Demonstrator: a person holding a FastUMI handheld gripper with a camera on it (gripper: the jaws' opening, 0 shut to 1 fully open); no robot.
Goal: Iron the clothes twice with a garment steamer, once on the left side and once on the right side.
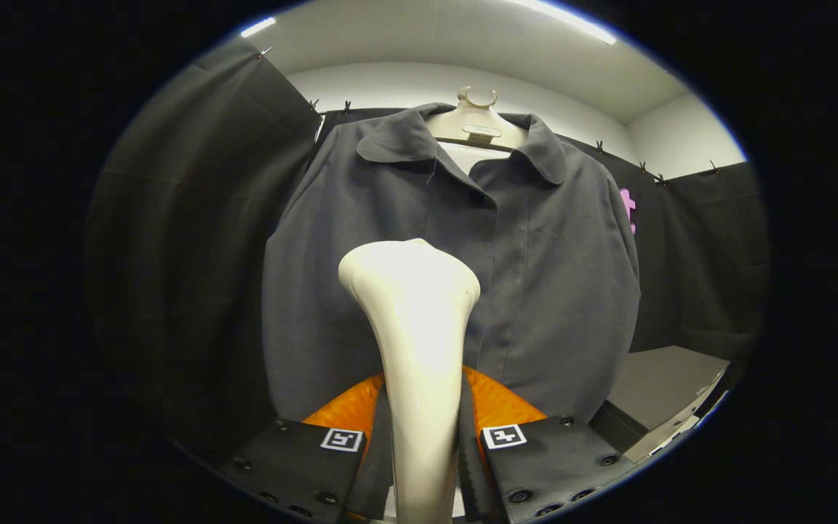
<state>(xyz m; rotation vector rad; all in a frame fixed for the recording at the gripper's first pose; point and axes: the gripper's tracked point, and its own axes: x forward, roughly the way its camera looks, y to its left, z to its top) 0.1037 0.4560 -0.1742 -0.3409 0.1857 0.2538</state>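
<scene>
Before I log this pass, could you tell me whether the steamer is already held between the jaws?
Yes, the steamer stands upright between the gripper jaws, which press on its handle from both sides, its head in front of the jacket.

Steamer (pixel 416 342): lower handle runs out of frame at bottom centre; its front face is turned away, toward the jacket (pixel 455 269). It also covers a strip of the jacket's lower front.

Gripper (pixel 423 451): fingers press the handle from both sides; their near ends are cut off at the bottom.

Jacket hem hidden behind the fingers. Sleeves fall away at the sides, cuffs not seen.

Hanger (pixel 477 120): arms tucked inside the collar.

Bench (pixel 663 382), lower right: cut by the frame's rim.
</scene>
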